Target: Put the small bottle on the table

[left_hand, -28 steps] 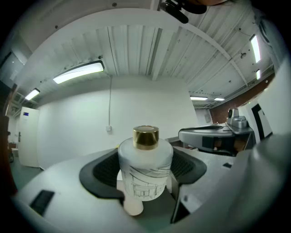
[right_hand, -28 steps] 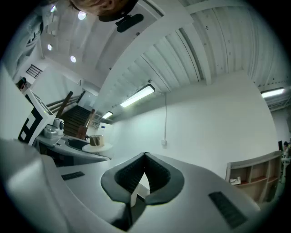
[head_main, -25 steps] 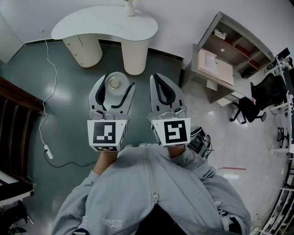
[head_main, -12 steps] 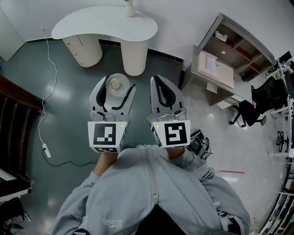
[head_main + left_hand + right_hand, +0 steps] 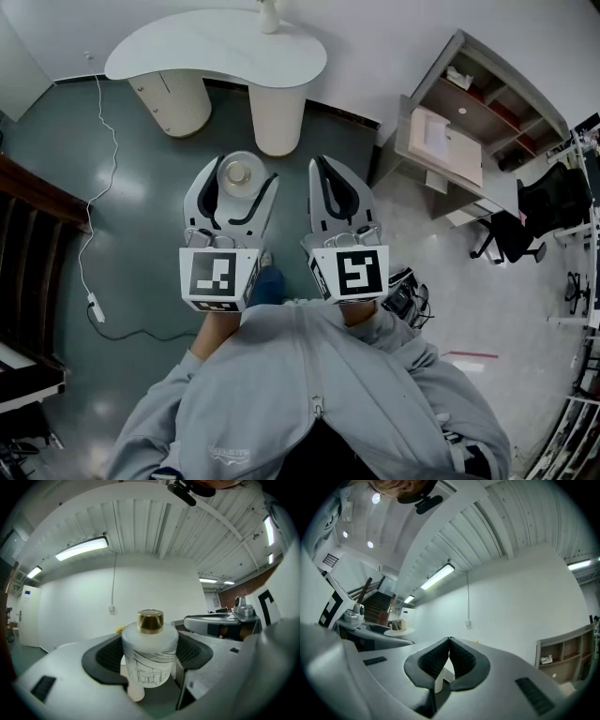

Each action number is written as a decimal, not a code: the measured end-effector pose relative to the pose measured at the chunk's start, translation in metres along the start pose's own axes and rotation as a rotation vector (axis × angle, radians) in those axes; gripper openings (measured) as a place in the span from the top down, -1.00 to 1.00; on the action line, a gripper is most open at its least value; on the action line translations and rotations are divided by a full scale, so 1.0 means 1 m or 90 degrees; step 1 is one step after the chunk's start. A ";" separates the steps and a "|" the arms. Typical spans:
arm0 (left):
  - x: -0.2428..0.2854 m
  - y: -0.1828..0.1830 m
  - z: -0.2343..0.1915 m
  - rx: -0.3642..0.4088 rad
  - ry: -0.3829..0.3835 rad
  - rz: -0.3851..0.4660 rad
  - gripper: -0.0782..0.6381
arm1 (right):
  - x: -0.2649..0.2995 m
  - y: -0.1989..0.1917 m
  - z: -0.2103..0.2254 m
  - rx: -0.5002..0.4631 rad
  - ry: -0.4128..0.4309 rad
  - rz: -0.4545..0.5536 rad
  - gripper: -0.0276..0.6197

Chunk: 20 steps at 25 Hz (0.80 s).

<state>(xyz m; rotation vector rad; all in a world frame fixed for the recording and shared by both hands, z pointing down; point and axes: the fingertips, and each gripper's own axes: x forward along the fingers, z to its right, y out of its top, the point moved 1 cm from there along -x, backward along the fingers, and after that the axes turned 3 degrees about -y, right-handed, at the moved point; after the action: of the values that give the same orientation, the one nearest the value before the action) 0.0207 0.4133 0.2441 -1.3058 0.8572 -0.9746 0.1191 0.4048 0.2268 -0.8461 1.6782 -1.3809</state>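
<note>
Nearest to me is the person's grey jacket point(image 5: 309, 394), zipped down the middle. A small print low on its front is too fine for me to read. Just ahead sit the 2 marker cubes point(image 5: 217, 275), each showing a black-and-white square pattern and no letters.

The left gripper point(image 5: 241, 180) has its fingers part-way open and pressed against the sides of the small bottle point(image 5: 240, 172), which stands upright between the ribbed pads. The bottle is frosted white with a gold cap point(image 5: 150, 620) and a thin line drawing of a building round its body; I see no words on it. The right gripper point(image 5: 323, 167), just beside the left one but not touching it, has its fingers pressed together with nothing between them.

Both grippers are held over the dark floor point(image 5: 141, 197). Open floor runs off to the left as far as a white cable point(image 5: 94, 216).

Ahead, the white tabletop point(image 5: 187, 52) has a curved near edge and rests on 2 round pedestals point(image 5: 277, 117). The bottle is short of that edge, over the floor in front of the right-hand pedestal. Bare white surface shows across most of the tabletop's width, with a pale vessel point(image 5: 269, 17) at its far edge.

Off to the right, well apart, stand a shelf unit point(image 5: 469, 103) and an office chair point(image 5: 530, 202).
</note>
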 end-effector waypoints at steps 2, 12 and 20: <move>0.010 -0.003 -0.007 -0.004 -0.004 -0.001 -0.14 | 0.010 -0.003 0.001 -0.005 0.001 -0.001 0.83; 0.074 -0.010 -0.055 -0.004 -0.025 0.000 -0.14 | 0.088 -0.022 0.013 -0.018 -0.009 -0.007 0.83; 0.126 -0.016 -0.102 -0.007 -0.047 -0.012 -0.14 | 0.157 -0.034 0.025 -0.020 -0.029 -0.015 0.83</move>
<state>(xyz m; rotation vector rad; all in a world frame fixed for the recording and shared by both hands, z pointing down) -0.0283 0.2580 0.2541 -1.3536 0.7957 -0.9317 0.0681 0.2510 0.2333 -0.9111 1.6644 -1.3445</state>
